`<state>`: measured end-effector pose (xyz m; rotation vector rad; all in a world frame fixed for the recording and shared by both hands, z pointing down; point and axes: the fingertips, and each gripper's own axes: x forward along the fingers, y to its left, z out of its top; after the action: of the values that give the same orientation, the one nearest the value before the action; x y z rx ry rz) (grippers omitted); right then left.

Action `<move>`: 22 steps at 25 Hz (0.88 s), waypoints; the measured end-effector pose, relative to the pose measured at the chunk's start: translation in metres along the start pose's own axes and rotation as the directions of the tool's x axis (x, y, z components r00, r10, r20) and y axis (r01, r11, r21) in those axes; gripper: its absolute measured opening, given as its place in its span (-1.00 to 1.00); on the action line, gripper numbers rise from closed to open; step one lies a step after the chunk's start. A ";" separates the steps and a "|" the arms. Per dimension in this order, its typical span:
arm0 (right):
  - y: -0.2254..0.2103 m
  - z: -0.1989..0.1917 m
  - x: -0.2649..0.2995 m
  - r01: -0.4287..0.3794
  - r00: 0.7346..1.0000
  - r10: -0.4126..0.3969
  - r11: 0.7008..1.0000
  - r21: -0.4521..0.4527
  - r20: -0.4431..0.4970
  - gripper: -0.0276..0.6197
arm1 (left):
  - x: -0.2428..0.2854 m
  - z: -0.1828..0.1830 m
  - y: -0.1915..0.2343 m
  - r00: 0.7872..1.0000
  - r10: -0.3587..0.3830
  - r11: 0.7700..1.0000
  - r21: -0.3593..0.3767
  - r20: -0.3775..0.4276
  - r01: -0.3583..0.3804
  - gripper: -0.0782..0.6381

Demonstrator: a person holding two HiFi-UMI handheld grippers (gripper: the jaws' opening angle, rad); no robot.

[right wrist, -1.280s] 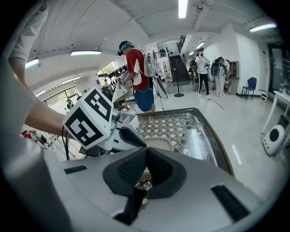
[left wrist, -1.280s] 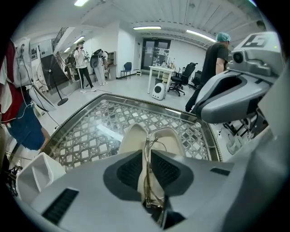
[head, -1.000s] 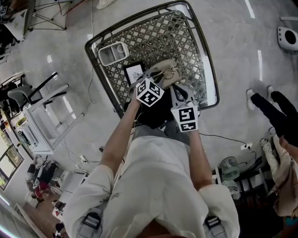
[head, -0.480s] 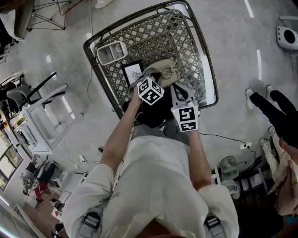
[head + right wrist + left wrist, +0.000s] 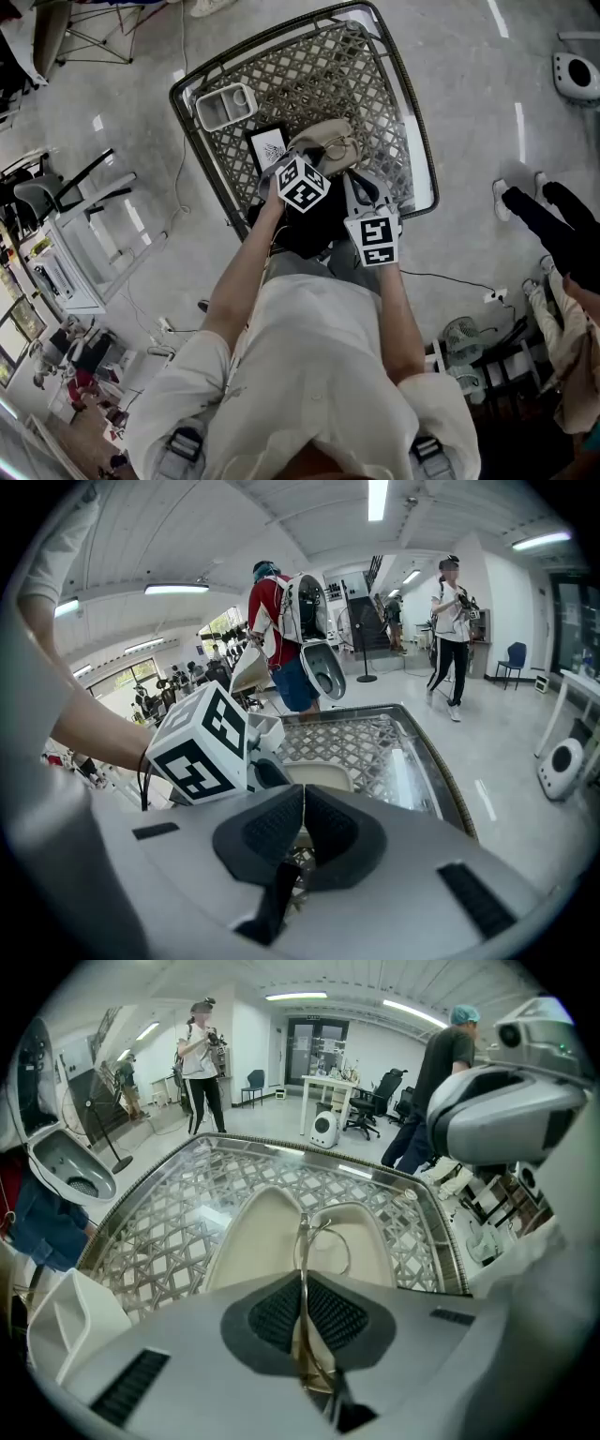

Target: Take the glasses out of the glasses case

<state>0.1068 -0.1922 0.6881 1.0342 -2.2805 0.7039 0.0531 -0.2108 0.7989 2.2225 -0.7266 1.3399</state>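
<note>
An open beige glasses case (image 5: 322,134) lies on the lattice-topped table (image 5: 415,112), near its front edge. Thin metal-framed glasses (image 5: 336,147) sit over the case. My left gripper (image 5: 317,159) is shut on the glasses' wire frame (image 5: 302,1234), which runs up between the pads above the case's two halves (image 5: 258,1232). My right gripper (image 5: 362,185) is just right of the case at the table's near edge. In the right gripper view its jaws (image 5: 303,817) are shut with nothing seen between them, and the case (image 5: 319,778) lies just beyond.
A white compartment tray (image 5: 225,106) stands at the table's far left, also seen at the left edge of the left gripper view as the white tray (image 5: 66,1321). A black-framed picture (image 5: 270,145) lies left of the case. A person's legs (image 5: 539,211) are at the right.
Hardly anything has moved. The left gripper stays shut on the glasses over the open case, and the right gripper keeps its place.
</note>
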 end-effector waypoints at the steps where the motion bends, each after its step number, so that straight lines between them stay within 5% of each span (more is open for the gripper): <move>1: 0.000 0.000 -0.001 0.002 1.000 -0.002 1.000 0.000 0.001 -0.88 | -0.001 0.000 -0.001 1.000 0.002 1.000 0.000 0.003 -0.002 -0.70; 22: 0.013 0.021 -0.029 0.075 0.995 -0.071 0.996 -0.045 0.073 -0.89 | -0.073 0.032 0.007 0.973 0.104 0.994 -0.003 0.205 -0.106 -0.70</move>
<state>0.1077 -0.1838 0.6506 1.1307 -2.2954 0.5888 0.0410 -0.2207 0.7207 2.3827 -0.9249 1.1729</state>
